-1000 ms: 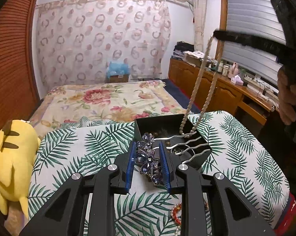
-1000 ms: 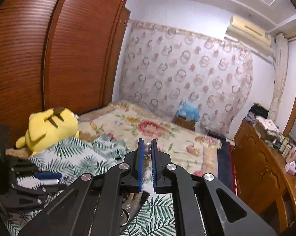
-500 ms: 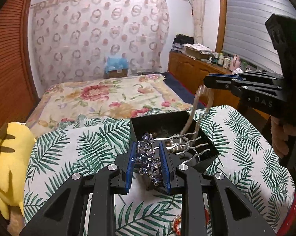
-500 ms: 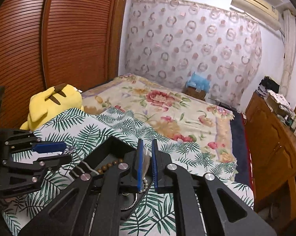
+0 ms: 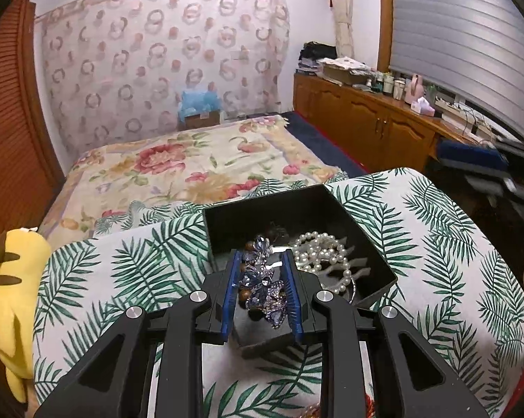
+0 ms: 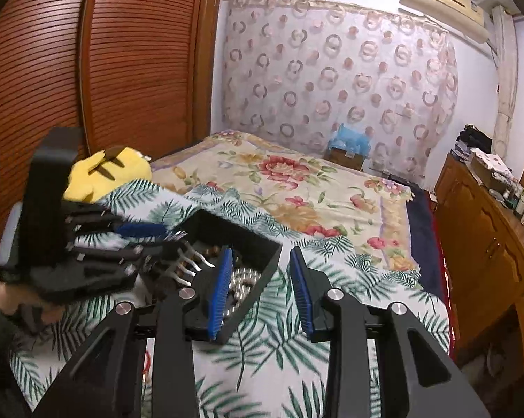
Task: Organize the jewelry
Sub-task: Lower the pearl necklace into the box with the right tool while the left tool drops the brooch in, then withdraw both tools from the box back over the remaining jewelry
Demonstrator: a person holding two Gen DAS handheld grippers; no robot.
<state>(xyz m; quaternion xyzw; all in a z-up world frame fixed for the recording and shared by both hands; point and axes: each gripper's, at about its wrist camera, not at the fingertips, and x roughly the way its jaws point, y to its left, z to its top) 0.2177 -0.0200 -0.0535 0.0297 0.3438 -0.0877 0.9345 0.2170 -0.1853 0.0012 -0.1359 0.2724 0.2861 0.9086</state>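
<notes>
A black open box (image 5: 262, 209) sits on a palm-leaf cloth. A white pearl necklace (image 5: 317, 250) lies coiled inside it. My left gripper (image 5: 262, 289) is shut on a purple crystal hair comb (image 5: 262, 278), held over the box's near edge, its silver prongs reaching into the box. In the right wrist view the box (image 6: 241, 233) shows with pearls (image 6: 243, 278) inside and the comb's prongs (image 6: 192, 261) over it. My right gripper (image 6: 260, 289) is open and empty, above the box's right corner. It shows blurred at the far right in the left wrist view (image 5: 488, 160).
A yellow plush toy (image 5: 7, 278) lies at the cloth's left edge. Orange beads (image 5: 317, 411) lie on the cloth near me. A flowered bed (image 5: 192, 167) lies beyond, with a wooden sideboard (image 5: 384, 129) to the right and a wooden wardrobe (image 6: 87, 69) to the left.
My right gripper lowered the pearl necklace into the box, opened and let it go, then drew back right. My left gripper moved closer over the box with the comb.
</notes>
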